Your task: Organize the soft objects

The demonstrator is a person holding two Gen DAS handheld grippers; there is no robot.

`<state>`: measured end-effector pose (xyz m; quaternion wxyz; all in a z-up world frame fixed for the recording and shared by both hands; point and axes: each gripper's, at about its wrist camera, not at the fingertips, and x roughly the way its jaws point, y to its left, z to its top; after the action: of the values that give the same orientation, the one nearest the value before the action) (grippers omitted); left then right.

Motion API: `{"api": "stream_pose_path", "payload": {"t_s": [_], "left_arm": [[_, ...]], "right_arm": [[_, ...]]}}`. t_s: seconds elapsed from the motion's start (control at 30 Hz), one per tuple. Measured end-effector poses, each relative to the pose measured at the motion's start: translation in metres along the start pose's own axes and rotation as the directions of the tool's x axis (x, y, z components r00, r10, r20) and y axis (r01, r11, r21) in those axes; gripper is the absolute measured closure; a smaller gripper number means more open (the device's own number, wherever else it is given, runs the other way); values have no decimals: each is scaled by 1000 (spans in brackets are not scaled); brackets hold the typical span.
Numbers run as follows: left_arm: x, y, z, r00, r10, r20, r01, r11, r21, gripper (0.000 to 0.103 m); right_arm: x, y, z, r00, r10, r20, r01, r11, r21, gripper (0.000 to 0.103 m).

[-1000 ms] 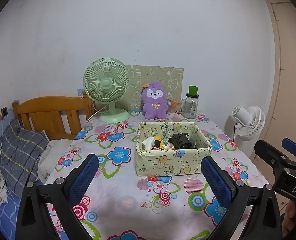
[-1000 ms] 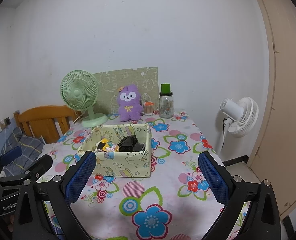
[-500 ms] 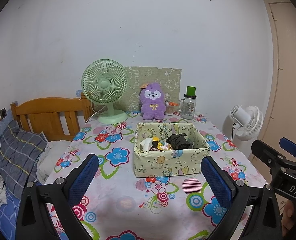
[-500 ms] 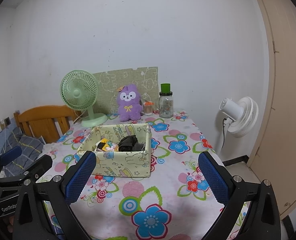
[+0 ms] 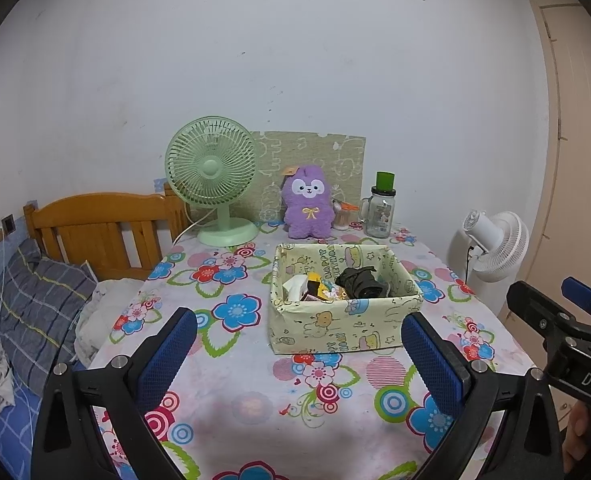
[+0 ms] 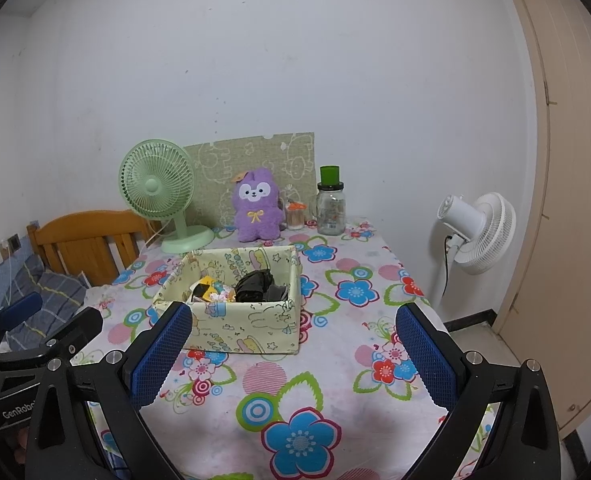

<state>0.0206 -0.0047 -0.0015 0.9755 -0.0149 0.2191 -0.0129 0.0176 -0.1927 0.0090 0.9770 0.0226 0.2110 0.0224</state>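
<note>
A pale yellow fabric storage box stands mid-table on the flowered tablecloth. It holds a dark rolled cloth, a white piece and small yellow items. A purple plush toy sits upright at the back of the table. My left gripper is open and empty, held near the table's front edge, short of the box. My right gripper is open and empty, to the right of the left one, also short of the box.
A green desk fan stands back left, a glass jar with a green lid back right beside a small orange-lidded container. A white floor fan stands right of the table. A wooden headboard and bedding lie left.
Both grippers have drawn back slightly from the table; the box looks a little farther. Both stay open and empty.
</note>
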Motion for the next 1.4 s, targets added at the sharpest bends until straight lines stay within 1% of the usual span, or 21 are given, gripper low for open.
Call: {"api": "stream_pose_path", "payload": {"t_s": [0.2,0.7,1.4], "left_arm": [[-1,0,0,1000,-3,7,3,1000,4,0],[2,0,0,1000,3,-4,-3,1000,6,0],[-4,-2,0,1000,0,15,0,1000,23,0]], "right_arm": [[1,0,0,1000,0,0,0,1000,0,0],[1,0,-1,1000,1,0,-1,1000,2,0],[1,1,-4,1000,2,0,-2,1000,5,0]]}}
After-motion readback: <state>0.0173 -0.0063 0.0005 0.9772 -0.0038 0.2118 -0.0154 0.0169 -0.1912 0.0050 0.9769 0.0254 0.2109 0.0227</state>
